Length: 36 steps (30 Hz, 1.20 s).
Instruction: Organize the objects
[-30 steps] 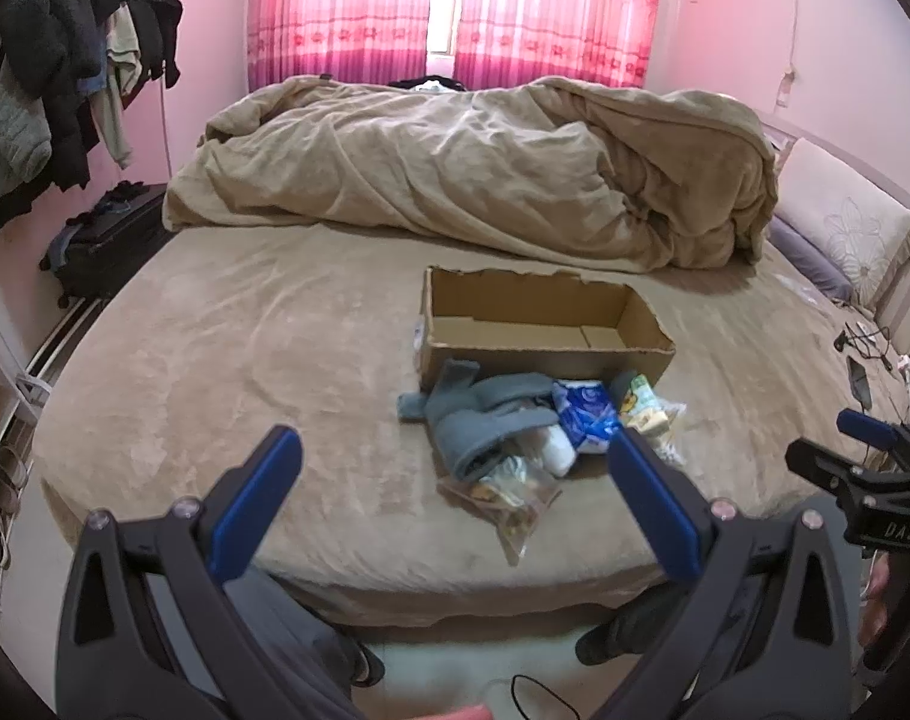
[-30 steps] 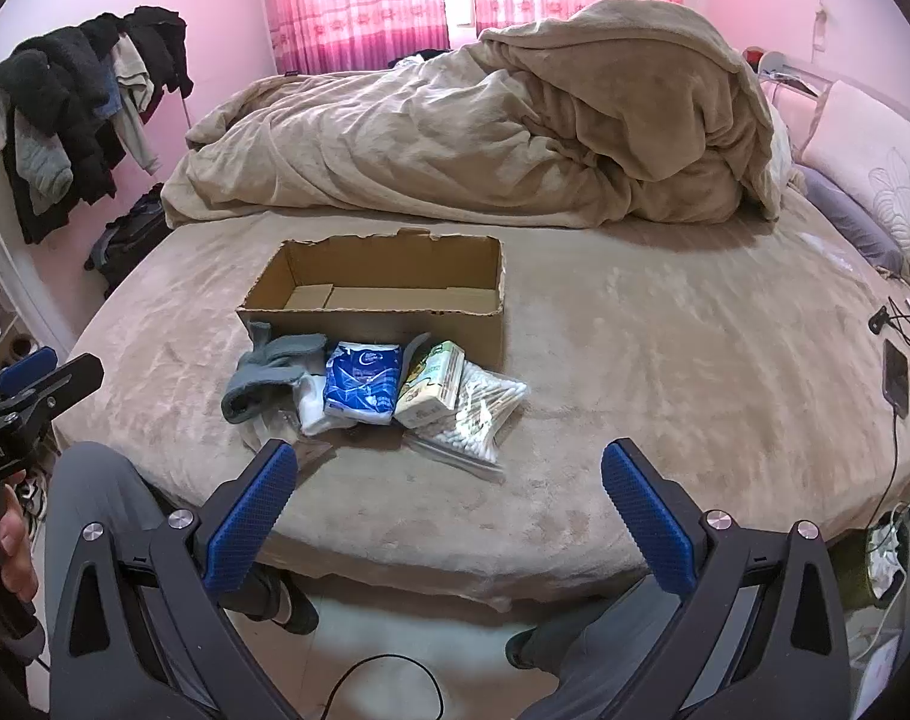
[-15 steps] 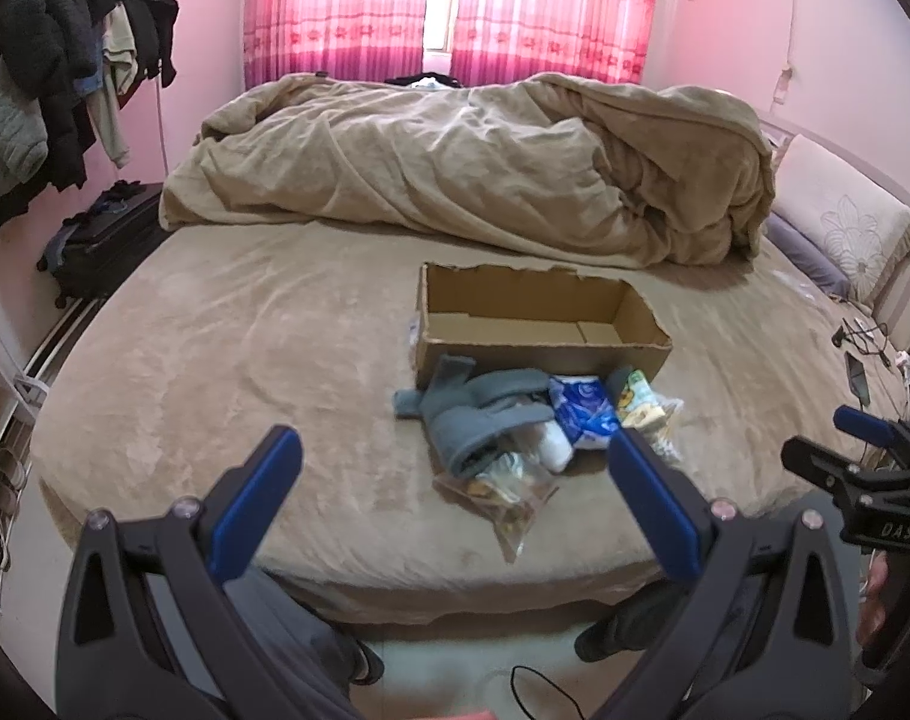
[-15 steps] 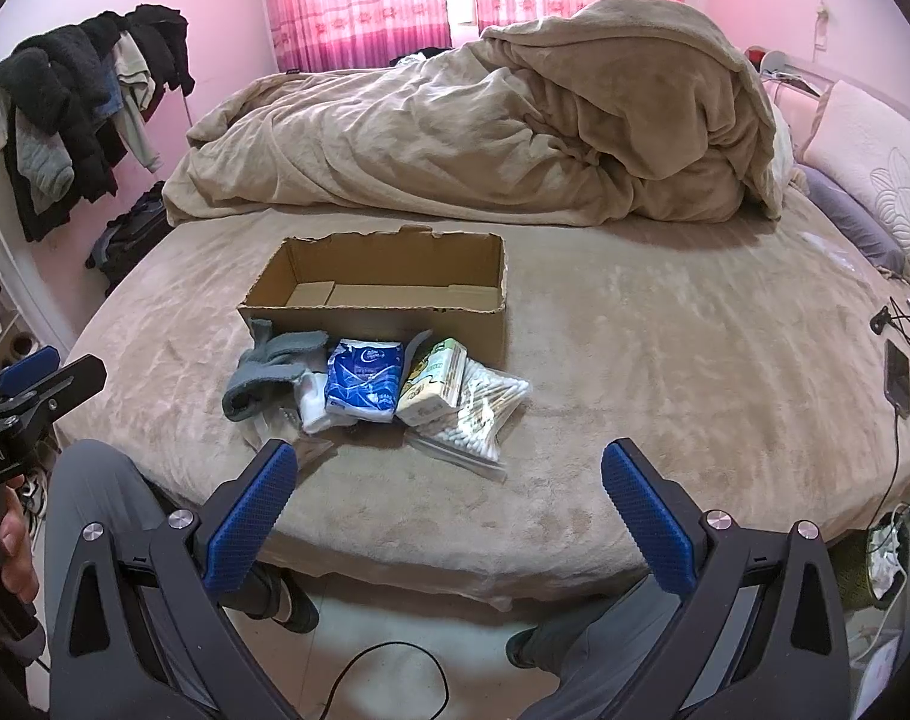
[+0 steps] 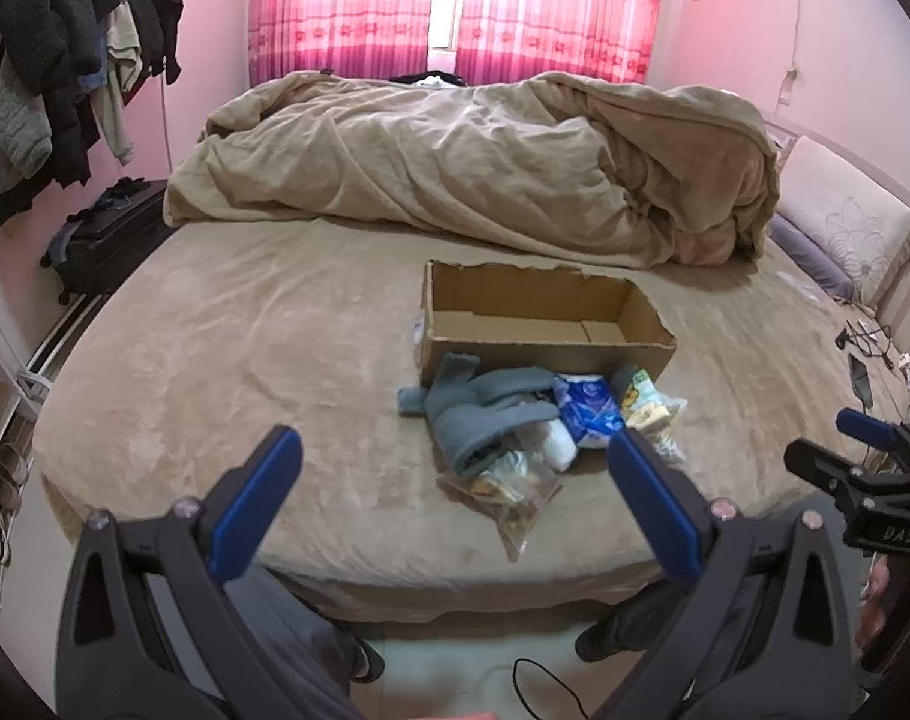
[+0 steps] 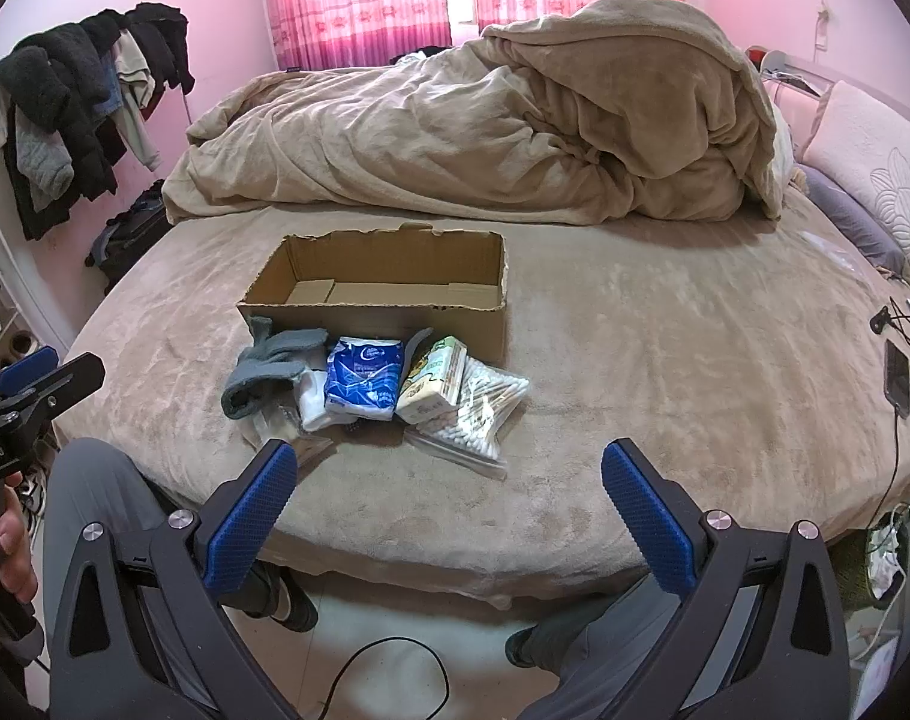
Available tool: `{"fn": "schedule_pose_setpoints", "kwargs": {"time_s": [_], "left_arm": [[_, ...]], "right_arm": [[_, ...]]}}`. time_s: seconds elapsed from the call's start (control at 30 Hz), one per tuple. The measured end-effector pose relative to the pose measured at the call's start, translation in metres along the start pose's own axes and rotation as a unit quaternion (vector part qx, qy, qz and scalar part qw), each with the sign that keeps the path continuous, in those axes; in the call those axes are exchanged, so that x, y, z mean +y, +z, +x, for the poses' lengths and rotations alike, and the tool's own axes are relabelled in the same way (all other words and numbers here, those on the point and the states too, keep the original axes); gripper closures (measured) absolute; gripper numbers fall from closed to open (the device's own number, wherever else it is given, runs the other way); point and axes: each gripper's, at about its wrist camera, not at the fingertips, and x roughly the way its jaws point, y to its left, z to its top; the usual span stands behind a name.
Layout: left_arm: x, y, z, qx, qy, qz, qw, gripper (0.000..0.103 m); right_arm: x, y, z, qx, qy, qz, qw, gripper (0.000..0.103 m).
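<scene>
Here, both tools agape, left tool (image 5: pixel 452 474), right tool (image 6: pixel 449 474); cardboard box (image 6: pixel 383 306) near bed edge (image 6: pixel 455 558)

A lived-in home bedroom: a large bed (image 6: pixel 634 360) is filling the middle of the frame, a rumpled duvet (image 6: pixel 484 138) is lying heaped across it, pink curtains (image 5: pixel 455 6) are glowing at top, and clothes (image 5: pixel 65 108) are hanging upper left.

An open cardboard box (image 6: pixel 383 294) sits on the bed, grey cloth (image 6: pixel 269 369), blue pack (image 6: pixel 365 378) and cotton swabs (image 6: pixel 484 408) heaped against its front.
</scene>
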Motion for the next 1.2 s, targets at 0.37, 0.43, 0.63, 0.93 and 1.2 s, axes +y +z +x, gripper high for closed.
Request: {"fn": "schedule_pose_setpoints", "kwargs": {"time_s": [0.37,0.43,0.63,0.93,1.2], "left_arm": [[0.0003,-0.001,0.0003,0.0,0.001,0.0,1.0,0.0],[0.0005,-0.0013,0.0004,0.001,0.0,-0.001,1.0,0.0],[0.001,-0.0027,-0.0003,0.002,-0.001,-0.001,1.0,0.0],[0.0,-0.0021,-0.0009,0.003,-0.002,-0.001,1.0,0.0],[-0.0017,-0.0014,-0.0018,0.005,-0.005,0.0,1.0,0.0]], "right_arm": [[0.0008,-0.002,0.0001,0.004,0.007,0.001,1.0,0.002],[0.0005,-0.0018,0.0001,0.004,0.008,0.001,1.0,0.002],[0.0003,-0.0019,0.0003,0.0,0.004,0.001,1.0,0.002],[-0.0011,-0.0013,-0.0009,-0.003,-0.002,0.003,1.0,0.002],[-0.0031,-0.0005,-0.0022,-0.006,-0.008,0.004,1.0,0.002]]}}
